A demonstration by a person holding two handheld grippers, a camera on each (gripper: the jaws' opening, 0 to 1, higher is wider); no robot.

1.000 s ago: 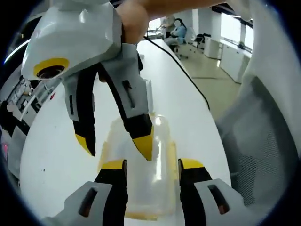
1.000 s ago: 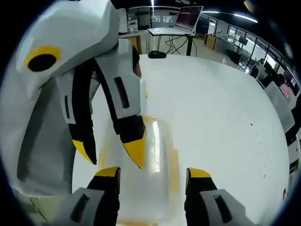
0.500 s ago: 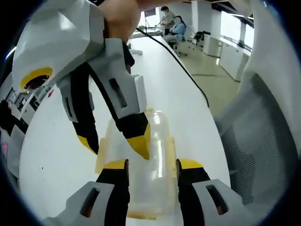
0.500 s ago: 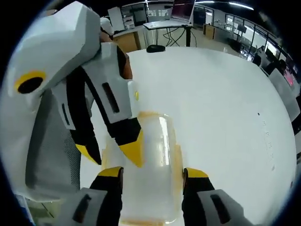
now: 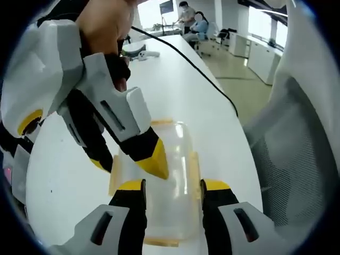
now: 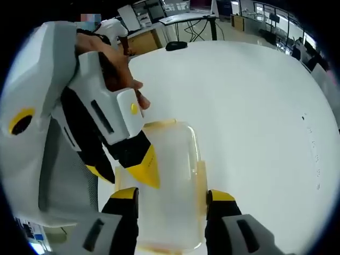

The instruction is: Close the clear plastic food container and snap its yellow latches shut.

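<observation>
The clear plastic food container (image 5: pixel 178 151) lies flat on the white table (image 5: pixel 175 79) with its lid on, and it is also in the right gripper view (image 6: pixel 175 159). Yellow latches sit along its edges (image 5: pixel 194 167) (image 6: pixel 201 178). My left gripper (image 5: pixel 171 186) is open, its jaws spread over the container's near end. My right gripper (image 6: pixel 172 195) is open the same way from the opposite end. Each reaches into the other's view from the upper left, open, one yellow fingertip (image 5: pixel 156 162) (image 6: pixel 143 172) low over the lid; contact cannot be told.
A black cable (image 5: pixel 202 74) runs along the table's far right side. A grey mesh chair (image 5: pixel 297 159) stands beside the table edge. A hand (image 6: pixel 119 69) holds the left gripper. A dark mouse-like object (image 6: pixel 175 46) lies far back; desks and seated people (image 5: pixel 199 26) are beyond.
Both cameras have tilted and drawn back a little, so more of the container's far end shows. In each view the other gripper has slid left. The container has stayed put.
</observation>
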